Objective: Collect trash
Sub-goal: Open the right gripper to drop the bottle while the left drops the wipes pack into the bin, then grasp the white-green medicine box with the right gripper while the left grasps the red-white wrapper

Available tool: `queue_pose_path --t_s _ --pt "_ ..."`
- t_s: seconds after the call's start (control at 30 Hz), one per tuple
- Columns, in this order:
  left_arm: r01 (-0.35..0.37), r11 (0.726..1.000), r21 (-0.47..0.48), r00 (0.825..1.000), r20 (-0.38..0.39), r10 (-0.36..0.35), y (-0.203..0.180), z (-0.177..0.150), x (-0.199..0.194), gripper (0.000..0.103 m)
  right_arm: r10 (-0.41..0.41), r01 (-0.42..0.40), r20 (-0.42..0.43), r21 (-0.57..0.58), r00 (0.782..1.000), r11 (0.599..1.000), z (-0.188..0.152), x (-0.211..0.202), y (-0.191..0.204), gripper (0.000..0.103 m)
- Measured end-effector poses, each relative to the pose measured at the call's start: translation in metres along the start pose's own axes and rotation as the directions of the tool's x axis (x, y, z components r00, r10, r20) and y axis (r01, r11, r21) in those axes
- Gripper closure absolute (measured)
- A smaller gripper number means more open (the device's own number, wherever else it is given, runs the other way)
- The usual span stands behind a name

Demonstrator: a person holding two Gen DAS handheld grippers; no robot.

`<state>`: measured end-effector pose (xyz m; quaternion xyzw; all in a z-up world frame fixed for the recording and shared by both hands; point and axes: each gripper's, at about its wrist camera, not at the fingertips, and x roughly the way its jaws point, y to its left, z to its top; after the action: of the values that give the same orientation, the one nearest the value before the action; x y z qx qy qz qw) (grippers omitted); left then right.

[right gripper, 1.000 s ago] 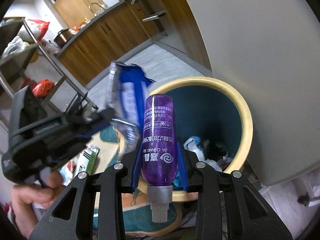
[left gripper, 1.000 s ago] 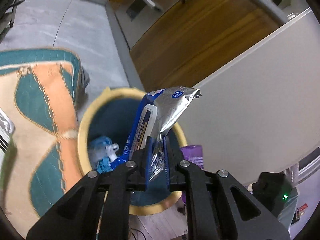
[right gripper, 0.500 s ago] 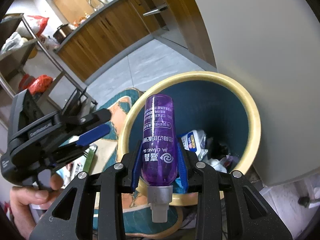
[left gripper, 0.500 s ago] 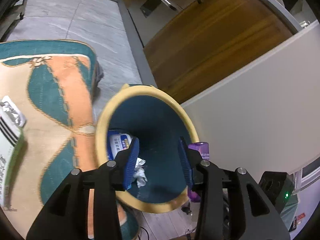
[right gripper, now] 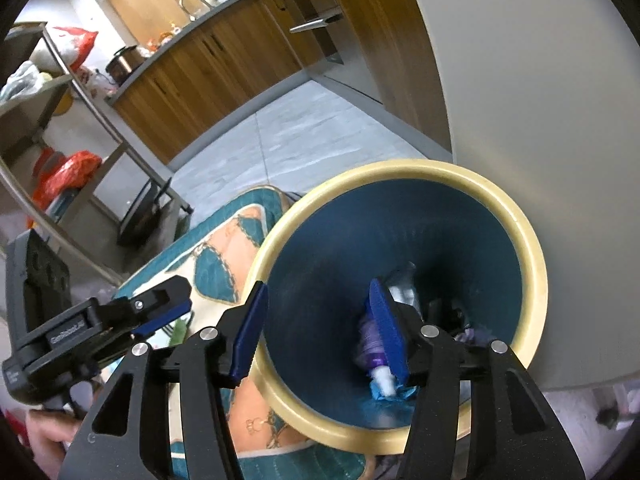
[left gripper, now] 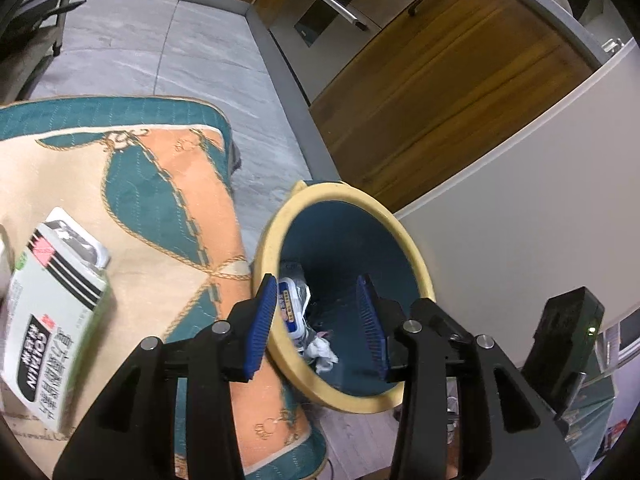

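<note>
Even indoor light, strong fisheye bending, dark corners, slight motion blur

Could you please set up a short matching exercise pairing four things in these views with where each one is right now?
Things:
1. purple bottle
2. white and green box
3. trash bin
4. blue snack bag

Places:
A. lying on the patterned rug
B. standing at the rug's edge, beside the white panel
C. in the bin, behind the right gripper's finger
D. in the bin, near the crumpled white paper

Pairs: 1-C, 2-A, 3-B, 4-D
</note>
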<state>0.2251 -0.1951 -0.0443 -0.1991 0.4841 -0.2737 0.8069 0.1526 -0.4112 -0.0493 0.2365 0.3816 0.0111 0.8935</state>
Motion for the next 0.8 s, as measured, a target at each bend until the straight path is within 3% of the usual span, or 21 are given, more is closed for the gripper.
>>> queue_pose_path --t_s 0.2,0.5,0.8 --pt "-0.039 0.999 0.007 0.999 0.025 0.039 0.01 0.002 -0.014 0.062 0.023 -0.023 0.0 -0.022 1.0 0.999 -0.005 -0.007 0.006 0.046" --pt "-0.142 0.989 0.041 0.987 0.087 0.138 0.03 0.002 -0.046 0.044 0.041 -0.043 -0.019 -0.139 0.999 0.989 -0.021 -0.007 0.036 0.028" --pt "-0.254 0.967 0.016 0.957 0.148 0.249 0.073 -0.005 -0.092 0.039 0.07 -0.08 -0.055 -0.209 0.996 0.975 -0.032 0.0 0.063 0.022"
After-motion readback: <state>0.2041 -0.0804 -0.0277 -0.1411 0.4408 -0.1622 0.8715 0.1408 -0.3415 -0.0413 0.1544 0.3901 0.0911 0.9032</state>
